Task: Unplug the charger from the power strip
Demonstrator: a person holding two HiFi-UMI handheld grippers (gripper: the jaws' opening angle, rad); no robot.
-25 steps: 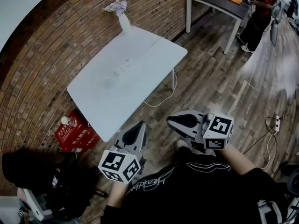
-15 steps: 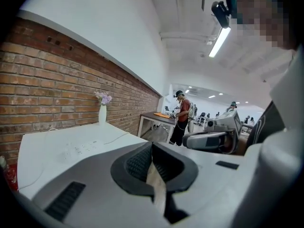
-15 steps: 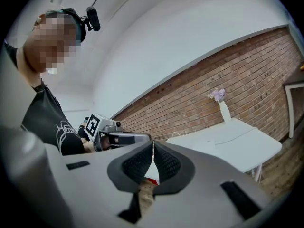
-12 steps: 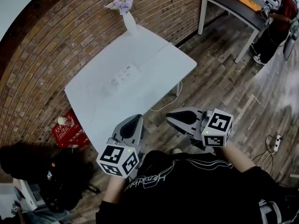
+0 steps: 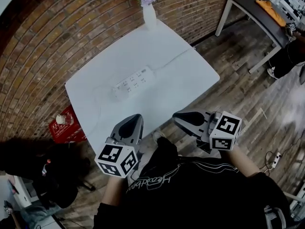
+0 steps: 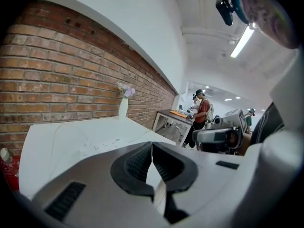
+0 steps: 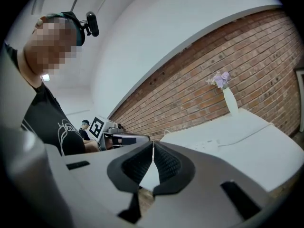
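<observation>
A white power strip lies near the middle of the white table; it shows faintly in the left gripper view and the right gripper view. At its left end sits a small white block, apparently the charger, with a thin white cable looping off to the left. My left gripper hangs shut and holding nothing over the table's near edge. My right gripper is shut too, holds nothing, and floats just off that edge. Both are well short of the strip.
A white vase of lilac flowers stands at the table's far end against the brick wall. A red box with a bottle and a black bag sit on the floor left. A dark table and a person are far right.
Both grippers have moved forward toward the table, and the left one now reaches over its near edge. The table and strip appear closer and more central.
</observation>
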